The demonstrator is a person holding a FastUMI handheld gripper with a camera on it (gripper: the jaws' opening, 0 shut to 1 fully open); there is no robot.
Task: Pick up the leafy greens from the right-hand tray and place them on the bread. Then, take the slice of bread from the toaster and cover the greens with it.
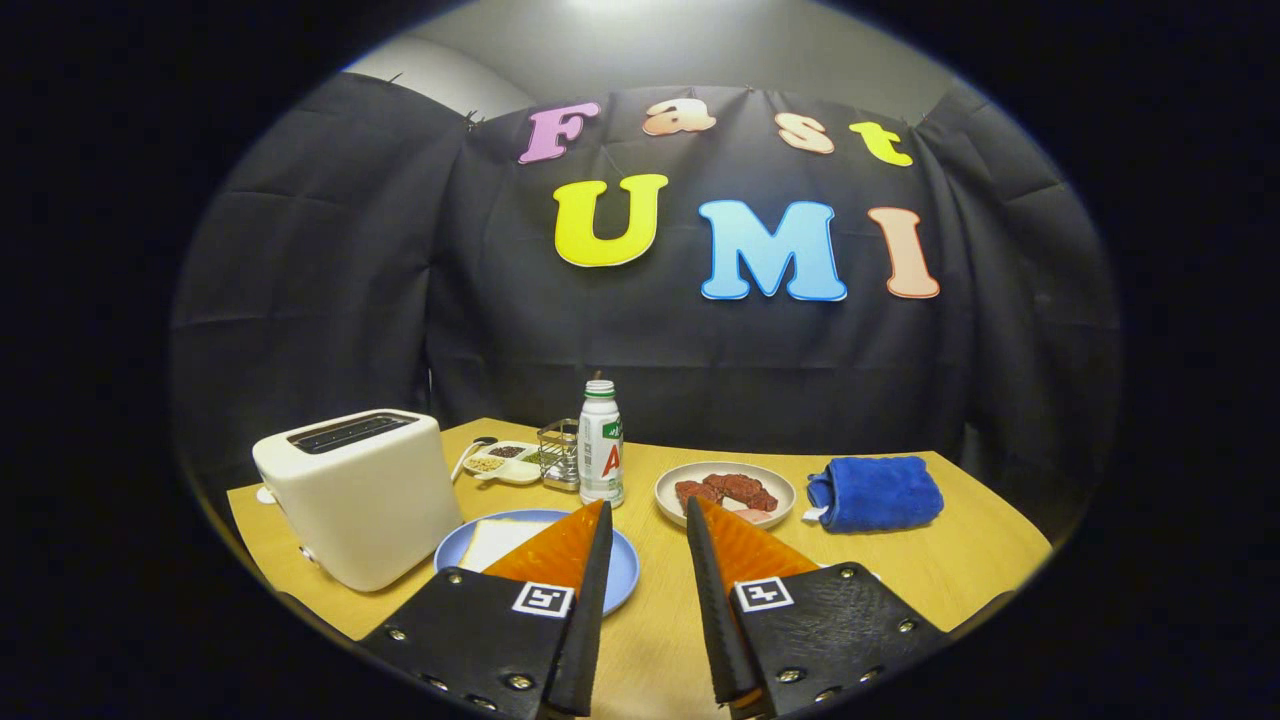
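Gripper view: my fingers (648, 520) stand apart, holding nothing; the greens' tray (725, 494) lies just beyond my right fingertip at one o'clock, the bread (496, 542) on the blue plate (622, 570) behind my left finger at eleven

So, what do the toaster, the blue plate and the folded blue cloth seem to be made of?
Toaster: probably smooth cream plastic with a soft sheen. Blue plate: matte, evenly coloured, plastic or glazed ceramic; I cannot tell which. Blue cloth: fuzzy, soft folds, likely microfibre or terry. The gripper hovers open above the table.
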